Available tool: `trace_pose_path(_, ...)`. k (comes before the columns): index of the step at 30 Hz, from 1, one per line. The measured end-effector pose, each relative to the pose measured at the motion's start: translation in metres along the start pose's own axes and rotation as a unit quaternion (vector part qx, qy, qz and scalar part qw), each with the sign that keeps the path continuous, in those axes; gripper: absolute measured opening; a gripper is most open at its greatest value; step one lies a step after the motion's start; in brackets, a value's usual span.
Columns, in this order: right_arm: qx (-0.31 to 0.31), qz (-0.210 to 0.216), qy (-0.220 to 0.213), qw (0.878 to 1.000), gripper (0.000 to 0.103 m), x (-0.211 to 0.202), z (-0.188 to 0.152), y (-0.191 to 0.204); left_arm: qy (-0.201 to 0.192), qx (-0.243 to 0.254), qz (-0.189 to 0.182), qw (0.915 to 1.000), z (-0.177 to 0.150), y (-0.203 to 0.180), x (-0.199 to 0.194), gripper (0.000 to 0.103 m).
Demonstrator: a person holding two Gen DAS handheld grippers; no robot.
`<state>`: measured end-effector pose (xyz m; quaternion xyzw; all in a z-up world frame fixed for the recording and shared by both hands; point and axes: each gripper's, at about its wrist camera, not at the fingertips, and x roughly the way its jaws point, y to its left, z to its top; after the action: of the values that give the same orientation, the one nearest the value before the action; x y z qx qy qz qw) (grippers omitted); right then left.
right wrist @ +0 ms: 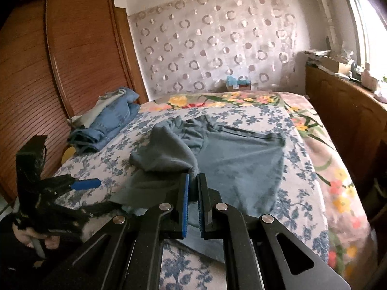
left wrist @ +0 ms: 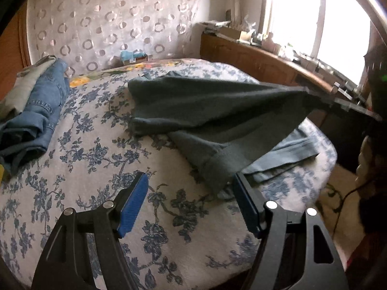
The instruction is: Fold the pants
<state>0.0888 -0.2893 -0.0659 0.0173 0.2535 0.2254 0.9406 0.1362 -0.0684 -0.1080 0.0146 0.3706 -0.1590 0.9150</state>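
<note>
Barely begun: the teal pants [right wrist: 241, 159] sprawl mid-frame on the bed [right wrist: 302, 207], the right gripper [right wrist: 192, 183] pinching one lifted edge, the left gripper [left wrist: 191, 193] wide open, empty, no fold finished

The bed [right wrist: 302, 193] wore a blue-flowered sheet [left wrist: 101, 169] over a bright floral cover [right wrist: 333, 176]. On it lay the teal pants [right wrist: 241, 154], partly lifted, and near the far left corner a heap of jeans [right wrist: 108, 123], perhaps over paler cloth.

Daylight from blown-out window [left wrist: 314, 17] at right, dim room, fisheye-curved dark corners, soft blur at edges
</note>
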Motion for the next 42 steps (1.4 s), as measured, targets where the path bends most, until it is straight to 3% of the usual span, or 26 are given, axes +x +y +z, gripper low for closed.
trace_pose_path(13, 0.017, -0.033, -0.004, 0.999, 0.007, -0.039, -0.024, -0.017, -0.008, -0.011, -0.002, 0.9999, 0.004, 0.000, -0.004, 0.072)
trace_pose_path(30, 0.043, -0.046, 0.040, 0.997, 0.007, -0.038, -0.042, -0.037, -0.013, -0.011, 0.000, 0.9999, 0.002, 0.000, -0.004, 0.072)
trace_pose_path(42, 0.040, -0.053, 0.041, 0.997, 0.011, -0.043, -0.043, -0.037, -0.025, -0.011, 0.003, 0.9996, 0.005, -0.003, -0.013, 0.072)
